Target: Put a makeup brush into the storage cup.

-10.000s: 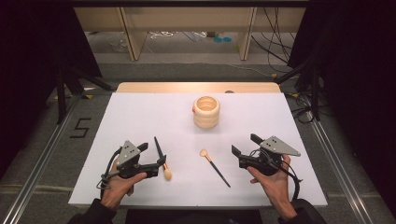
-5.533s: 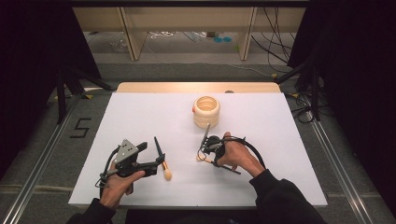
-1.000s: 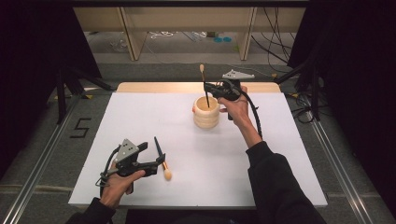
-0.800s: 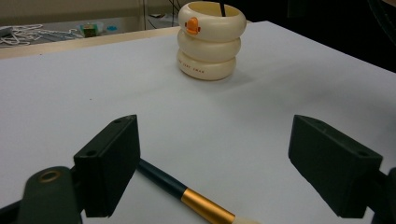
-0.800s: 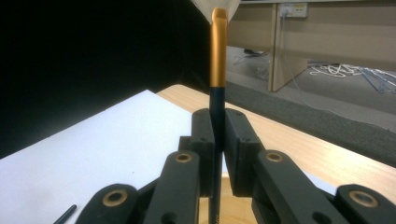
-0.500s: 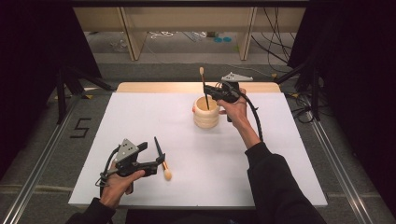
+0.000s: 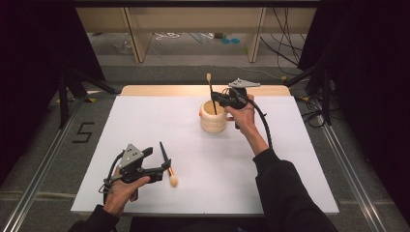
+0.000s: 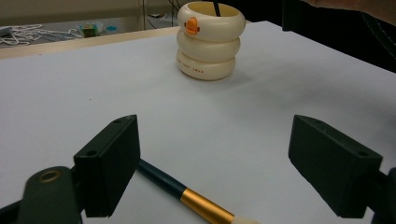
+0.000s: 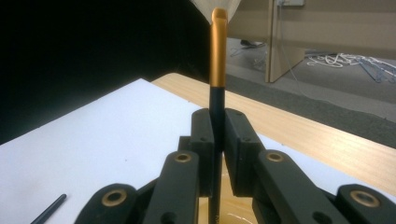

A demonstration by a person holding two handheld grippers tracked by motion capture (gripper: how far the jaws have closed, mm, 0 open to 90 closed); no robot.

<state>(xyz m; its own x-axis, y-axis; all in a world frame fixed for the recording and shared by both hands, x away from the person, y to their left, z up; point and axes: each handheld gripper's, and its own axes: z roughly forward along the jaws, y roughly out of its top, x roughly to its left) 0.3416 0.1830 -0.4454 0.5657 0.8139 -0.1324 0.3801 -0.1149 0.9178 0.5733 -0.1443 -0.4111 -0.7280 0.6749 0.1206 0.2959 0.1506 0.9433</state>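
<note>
Makeup brush [image 7: 211,94] stands upright, handle down in the cream ringed holder [image 7: 213,117], clenched mid-handle by the right gripper [image 7: 218,98].

Light, stiff and slim — likely slick on its lacquered handle, so the dark shaft below the gold ferrule is the place to grip. Its lower end is hidden inside the holder. The left gripper [image 8: 215,170] rests released beside a second brush [image 7: 166,163], whose bristles are cut off in its own view.

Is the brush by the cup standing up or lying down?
Standing up. The right gripper pinches the brush upright, its bristles on top and its handle end down inside the cup.
</note>
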